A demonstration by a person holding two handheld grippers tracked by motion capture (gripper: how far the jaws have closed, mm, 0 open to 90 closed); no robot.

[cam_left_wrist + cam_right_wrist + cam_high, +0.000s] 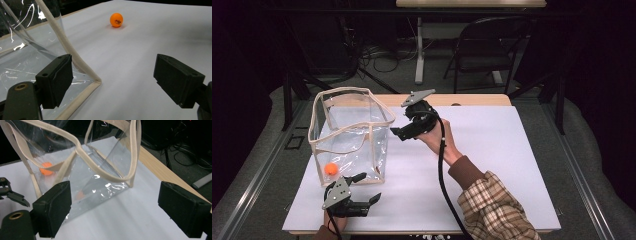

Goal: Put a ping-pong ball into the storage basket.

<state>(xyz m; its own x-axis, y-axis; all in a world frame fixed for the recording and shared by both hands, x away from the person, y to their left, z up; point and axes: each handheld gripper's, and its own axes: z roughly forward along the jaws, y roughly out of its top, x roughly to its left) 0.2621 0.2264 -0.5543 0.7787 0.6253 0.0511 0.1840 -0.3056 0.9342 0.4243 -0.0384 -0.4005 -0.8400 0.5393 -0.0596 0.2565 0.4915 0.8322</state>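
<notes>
A: How far along was it?
B: One orange ball (pixel 330 169) sat inside the clear bag (pixel 349 135) at the bench's (pixel 492 150) left. Another ball (pixel 116 20) lay outside it.
A: The fingers?
B: Left gripper (pixel 362 189) and right gripper (pixel 398 131) both gaped wide, empty.

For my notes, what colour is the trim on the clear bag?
Beige trim, clearest in the right gripper view.

Each gripper is matte black, the left gripper (pixel 368 201) and the right gripper (pixel 396 132) alike, with 2 blocky jaws bearing small round screw holes, and a brass-coloured bushing at the jaw base. A grey 3-cornered plate with small holes tops each, and a thick black cable trails from the right one. The right forearm wears a beige-and-brown plaid sleeve (pixel 494 207) with a rust-brown cuff.
</notes>
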